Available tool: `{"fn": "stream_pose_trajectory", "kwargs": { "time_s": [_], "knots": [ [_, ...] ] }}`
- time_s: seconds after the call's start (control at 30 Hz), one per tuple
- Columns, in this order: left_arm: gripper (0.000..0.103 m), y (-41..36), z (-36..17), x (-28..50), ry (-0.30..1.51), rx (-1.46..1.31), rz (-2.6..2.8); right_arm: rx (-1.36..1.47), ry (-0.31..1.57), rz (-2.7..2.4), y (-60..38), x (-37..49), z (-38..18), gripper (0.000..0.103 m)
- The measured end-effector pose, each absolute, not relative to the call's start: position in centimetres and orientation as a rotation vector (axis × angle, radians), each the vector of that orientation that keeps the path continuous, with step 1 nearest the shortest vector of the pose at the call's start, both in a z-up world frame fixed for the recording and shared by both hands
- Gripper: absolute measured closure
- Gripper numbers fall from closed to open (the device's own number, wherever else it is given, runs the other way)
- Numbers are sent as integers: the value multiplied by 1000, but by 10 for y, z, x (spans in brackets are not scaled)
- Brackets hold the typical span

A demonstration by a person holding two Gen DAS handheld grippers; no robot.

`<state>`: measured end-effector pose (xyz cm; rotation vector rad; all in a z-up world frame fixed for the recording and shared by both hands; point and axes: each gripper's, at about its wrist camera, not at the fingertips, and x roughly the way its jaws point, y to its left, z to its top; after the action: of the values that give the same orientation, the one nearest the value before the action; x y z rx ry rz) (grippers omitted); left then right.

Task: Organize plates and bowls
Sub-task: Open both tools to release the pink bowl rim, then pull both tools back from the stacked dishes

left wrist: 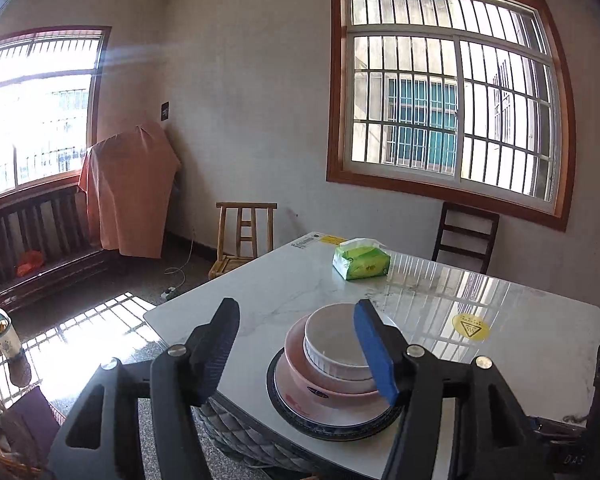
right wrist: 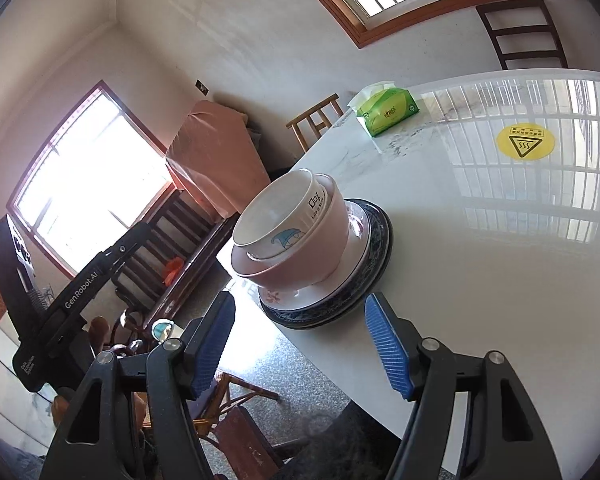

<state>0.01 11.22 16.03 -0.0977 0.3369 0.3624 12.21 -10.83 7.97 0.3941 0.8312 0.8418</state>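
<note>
A stack of dishes stands near the corner of the marble table (left wrist: 260, 292). In it, a white bowl (left wrist: 336, 344) nests in a pink bowl (left wrist: 300, 368), which rests on plates, the lowest a dark blue-patterned plate (left wrist: 300, 424). My left gripper (left wrist: 296, 310) is open, held back from the stack, with nothing between its fingers. The right wrist view shows the same white bowl (right wrist: 276, 216), with a blue drawing on its side, the pink bowl (right wrist: 300, 270) and the blue-patterned plate (right wrist: 374, 240). My right gripper (right wrist: 299, 302) is open just short of the plates and touches nothing.
A green tissue pack (left wrist: 362, 260) lies at the table's far side, and a yellow warning sticker (left wrist: 471, 327) is stuck on the top. A bamboo chair (left wrist: 244, 236) and a dark chair (left wrist: 466, 236) stand beyond the table. A wooden bench (left wrist: 40, 232) lines the left wall.
</note>
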Motion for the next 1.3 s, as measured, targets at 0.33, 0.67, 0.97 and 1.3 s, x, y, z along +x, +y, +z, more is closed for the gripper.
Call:
{"fn": "stream_pose_trajectory", "kwargs": {
  "time_s": [0.33,0.67,0.97,1.3],
  "knots": [
    [31,87,167,-9,376,-73,282,393,796,842,-137,95,71,33],
    [21,88,159,-15,413,-104,282,411,787,805,-165,81,60,30],
    [14,84,139,-7,484,-89,291,451,815,750,-183,84,42,27],
    [14,87,111,14,574,-104,307,438,786,595,-236,104,36,27]
  ]
}}
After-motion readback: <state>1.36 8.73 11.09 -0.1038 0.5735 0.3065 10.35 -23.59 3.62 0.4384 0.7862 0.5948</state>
